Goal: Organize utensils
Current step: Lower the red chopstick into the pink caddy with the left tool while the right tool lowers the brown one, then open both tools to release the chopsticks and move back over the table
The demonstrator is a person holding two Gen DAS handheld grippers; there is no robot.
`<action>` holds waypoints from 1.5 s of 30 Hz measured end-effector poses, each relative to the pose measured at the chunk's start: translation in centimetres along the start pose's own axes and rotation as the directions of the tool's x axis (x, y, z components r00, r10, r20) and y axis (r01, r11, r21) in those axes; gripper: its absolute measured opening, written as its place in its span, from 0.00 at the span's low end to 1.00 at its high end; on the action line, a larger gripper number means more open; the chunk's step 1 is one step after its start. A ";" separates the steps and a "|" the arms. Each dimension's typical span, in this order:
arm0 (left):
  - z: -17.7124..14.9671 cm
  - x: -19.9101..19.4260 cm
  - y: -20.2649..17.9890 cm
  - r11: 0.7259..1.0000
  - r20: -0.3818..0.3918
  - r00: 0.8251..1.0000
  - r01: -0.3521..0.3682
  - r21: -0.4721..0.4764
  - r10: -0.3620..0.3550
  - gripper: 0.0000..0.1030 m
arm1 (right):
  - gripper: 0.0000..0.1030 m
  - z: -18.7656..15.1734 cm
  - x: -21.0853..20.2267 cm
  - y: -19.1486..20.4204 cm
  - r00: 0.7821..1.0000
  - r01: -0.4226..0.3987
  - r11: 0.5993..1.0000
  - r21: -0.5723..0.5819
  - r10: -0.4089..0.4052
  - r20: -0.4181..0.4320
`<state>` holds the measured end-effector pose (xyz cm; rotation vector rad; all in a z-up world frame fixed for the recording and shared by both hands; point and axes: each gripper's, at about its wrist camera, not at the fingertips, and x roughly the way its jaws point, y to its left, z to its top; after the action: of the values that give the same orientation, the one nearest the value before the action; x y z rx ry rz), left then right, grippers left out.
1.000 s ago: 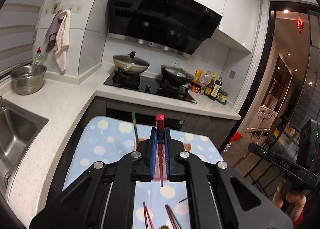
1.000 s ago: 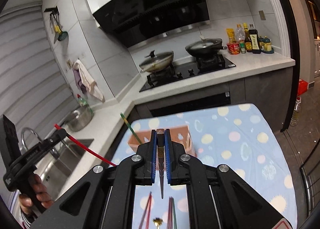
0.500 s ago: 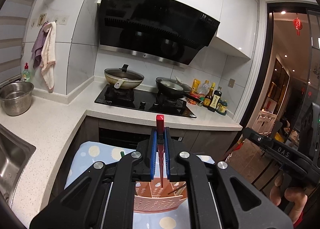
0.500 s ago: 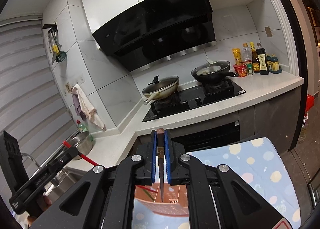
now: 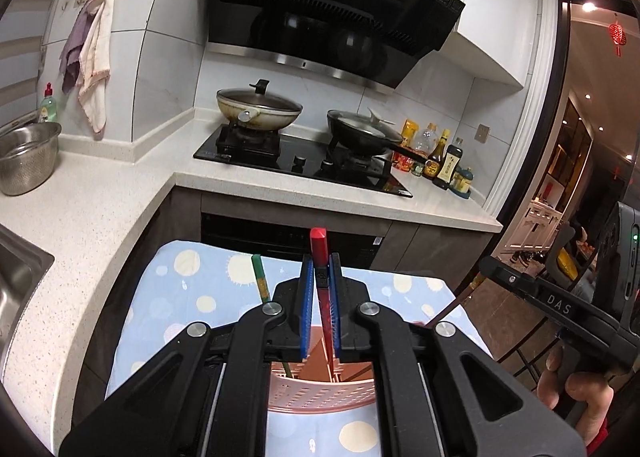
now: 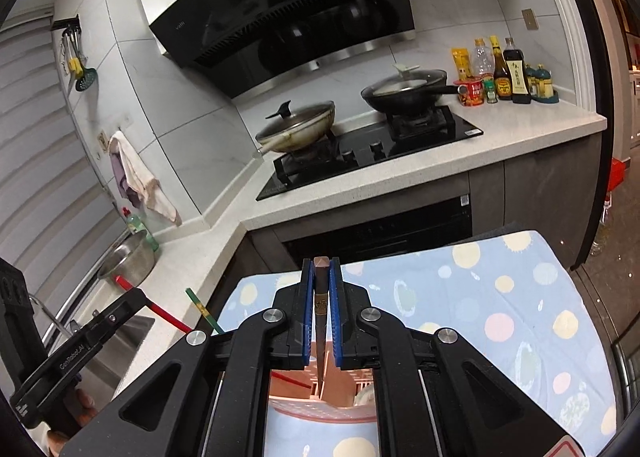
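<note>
My left gripper (image 5: 320,277) is shut on a red chopstick (image 5: 319,247) that points down into a pink perforated utensil basket (image 5: 320,393) just below it. A green chopstick (image 5: 260,279) stands in the basket's left side. My right gripper (image 6: 321,277) is shut on a dark brown chopstick (image 6: 321,297) whose tip hangs over the same pink basket (image 6: 316,409). In the right wrist view the left gripper (image 6: 132,307) holds the red chopstick (image 6: 160,313) at the left, beside the green chopstick (image 6: 200,307). The right gripper (image 5: 484,271) shows at the right of the left wrist view.
The basket stands on a table with a blue dotted cloth (image 6: 500,297). Behind it runs a white counter (image 5: 100,197) with a sink, a steel colander (image 5: 24,161), a hob with two pans (image 5: 260,109) and sauce bottles (image 5: 444,161). A doorway is at right.
Both grippers have tilted down again after rising, so the basket now sits just under the chopstick tips. Both still grip their chopsticks.
</note>
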<state>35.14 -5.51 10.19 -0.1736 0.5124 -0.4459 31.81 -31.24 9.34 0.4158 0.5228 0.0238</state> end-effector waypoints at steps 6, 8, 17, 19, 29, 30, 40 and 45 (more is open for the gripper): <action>-0.3 -0.3 0.5 0.998 0.015 0.998 -0.060 -0.029 0.060 0.49 | 0.24 -0.2 -0.6 -0.1 0.999 0.027 1.000 0.005 -0.027 0.027; -0.4 -0.9 0.5 0.997 0.035 0.997 -0.075 -0.027 0.076 0.52 | 0.26 -0.2 -1.1 -0.1 0.999 0.026 1.000 0.000 -0.026 0.035; -1.4 -4.1 1.1 0.995 0.028 0.995 -0.099 -0.024 0.100 0.52 | 0.28 -1.6 -5.0 0.5 0.999 0.021 0.999 -0.039 -0.019 0.041; -2.1 -5.1 0.9 0.994 0.021 0.994 -0.105 -0.017 0.105 0.52 | 0.28 -2.4 -5.8 0.8 0.999 0.023 0.998 -0.054 -0.022 0.026; -8.0 -9.4 0.5 0.991 -0.053 0.990 -0.131 0.003 0.131 0.52 | 0.28 -10.2 -10.6 0.6 0.994 0.063 0.990 -0.128 -0.074 -0.082; -9.0 -9.8 0.4 0.991 -0.066 0.989 -0.136 0.007 0.136 0.52 | 0.28 -11.2 -11.1 0.5 0.992 0.070 0.989 -0.130 -0.083 -0.095; -20.5 -12.5 0.1 0.988 -0.240 0.958 -0.154 0.027 0.156 0.52 | 0.28 -22.8 -14.2 -0.7 0.951 0.138 0.967 -0.213 -0.190 -0.245; -26.4 -13.3 0.1 0.987 -0.353 0.922 -0.160 0.021 0.158 0.52 | 0.28 -28.0 -15.1 -1.8 0.919 0.134 0.967 -0.217 -0.203 -0.337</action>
<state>11.42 -0.72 -6.75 -0.0571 0.8766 -0.3158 4.86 -24.15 -6.12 0.1761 0.9077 -0.0181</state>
